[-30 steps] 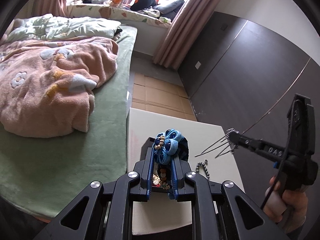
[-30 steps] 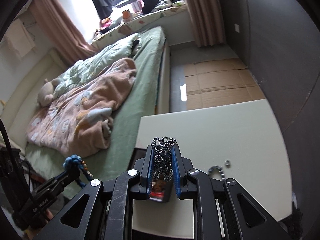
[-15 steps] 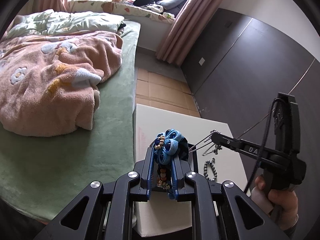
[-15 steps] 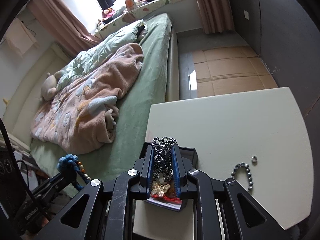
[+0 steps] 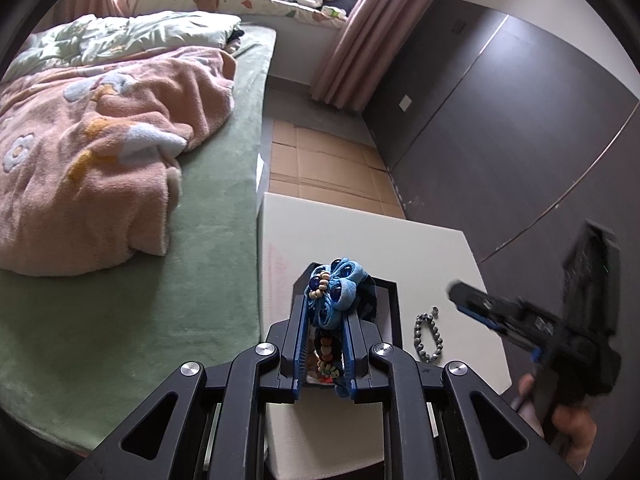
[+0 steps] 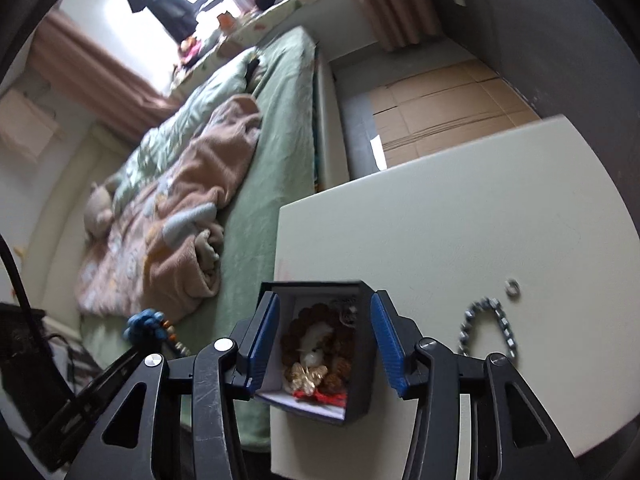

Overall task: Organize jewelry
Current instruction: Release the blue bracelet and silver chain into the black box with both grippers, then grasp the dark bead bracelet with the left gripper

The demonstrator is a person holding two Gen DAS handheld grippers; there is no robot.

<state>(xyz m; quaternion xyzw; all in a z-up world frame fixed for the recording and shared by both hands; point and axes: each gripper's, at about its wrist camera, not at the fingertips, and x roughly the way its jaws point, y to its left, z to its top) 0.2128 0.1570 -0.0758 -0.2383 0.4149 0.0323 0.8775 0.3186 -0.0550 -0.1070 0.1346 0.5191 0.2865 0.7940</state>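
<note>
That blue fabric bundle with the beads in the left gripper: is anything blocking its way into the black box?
Nothing visible blocks it. The blue fabric bundle sits clamped in the left gripper just above the open black box. The right gripper, opening, straddles the box.

- Blue fabric flower hair tie (image 5: 335, 284) with tan wooden beads
- Black jewelry box (image 6: 357, 396), white lining
- Silver bead bracelet (image 6: 486, 330) on cream tabletop (image 6: 440, 240)
- Pink floral blanket (image 5: 92, 152)

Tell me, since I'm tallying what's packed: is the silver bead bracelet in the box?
No, the bracelet lies on the white table, outside the box.
</note>
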